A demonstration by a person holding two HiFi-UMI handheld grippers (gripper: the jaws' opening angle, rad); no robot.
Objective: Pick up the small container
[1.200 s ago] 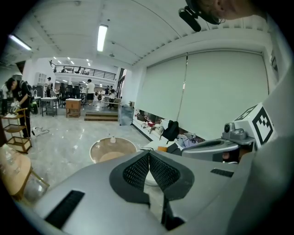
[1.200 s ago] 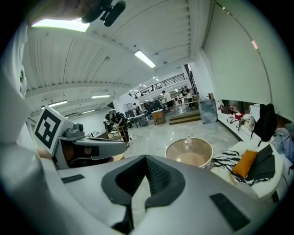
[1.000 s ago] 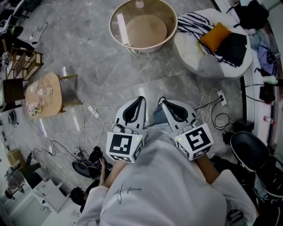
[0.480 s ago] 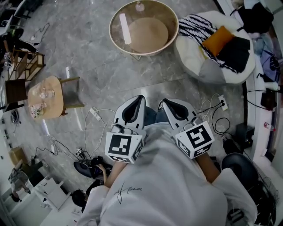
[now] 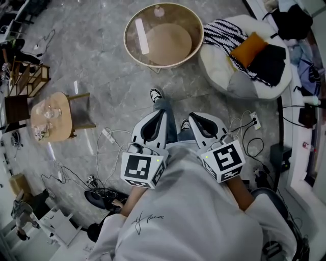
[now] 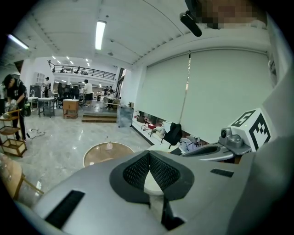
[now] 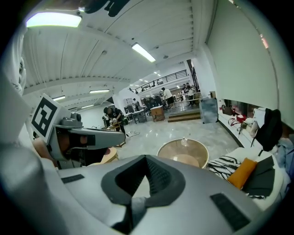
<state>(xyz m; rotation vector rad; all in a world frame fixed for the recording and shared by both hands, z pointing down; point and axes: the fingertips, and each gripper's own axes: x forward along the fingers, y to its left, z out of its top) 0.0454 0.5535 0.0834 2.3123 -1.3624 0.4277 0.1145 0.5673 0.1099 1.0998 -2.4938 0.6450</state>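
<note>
Glass tops the round surface (image 5: 181,15) ahead, where what may be the small container (image 5: 159,10) is set. The left claw (image 5: 163,112) and right claw (image 5: 191,116) are held shut, empty; unless opened, it could be knocked over.

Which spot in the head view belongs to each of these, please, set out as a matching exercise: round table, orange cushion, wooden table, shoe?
Things:
1. round table
2. orange cushion
3. wooden table
4. shoe

Places:
A. left edge of the picture
B. top centre
C. on the beanbag, upper right
D. middle of the picture, on the floor

Pairs: 1-B, 2-C, 3-A, 4-D
</note>
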